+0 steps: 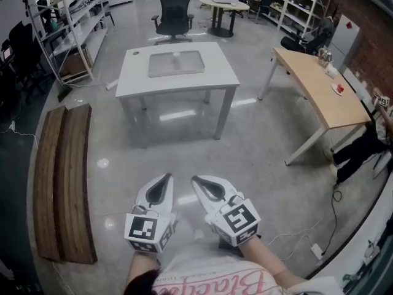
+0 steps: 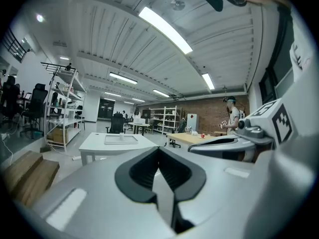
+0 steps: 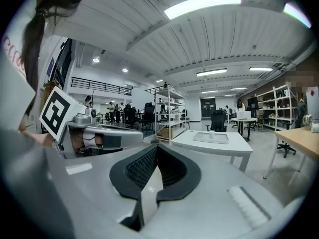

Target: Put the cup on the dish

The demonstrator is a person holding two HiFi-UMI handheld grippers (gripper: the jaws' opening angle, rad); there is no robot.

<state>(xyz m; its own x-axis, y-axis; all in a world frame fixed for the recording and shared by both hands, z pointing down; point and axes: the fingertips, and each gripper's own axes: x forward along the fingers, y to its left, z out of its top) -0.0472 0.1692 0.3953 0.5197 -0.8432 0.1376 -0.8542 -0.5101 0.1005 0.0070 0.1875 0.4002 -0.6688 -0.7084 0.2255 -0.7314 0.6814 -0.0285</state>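
Observation:
A small white cup [image 1: 176, 56] stands on a flat grey dish [image 1: 184, 66] on the white table [image 1: 135, 78] some way ahead of me. The same cup [image 2: 121, 135] and dish [image 2: 121, 140] show small in the left gripper view, and the cup [image 3: 211, 132] on the dish [image 3: 211, 138] in the right gripper view. My left gripper [image 1: 167, 179] and right gripper [image 1: 195, 180] are held side by side close to my body, well short of the table. Both are shut with nothing between their jaws.
Wooden planks [image 1: 64, 183] lie on the floor at the left. A long wooden table [image 1: 319, 88] stands at the right, a black office chair [image 1: 173, 14] behind the white table, metal shelves [image 1: 61, 23] at the far left. A cable [image 1: 295, 232] trails near my right.

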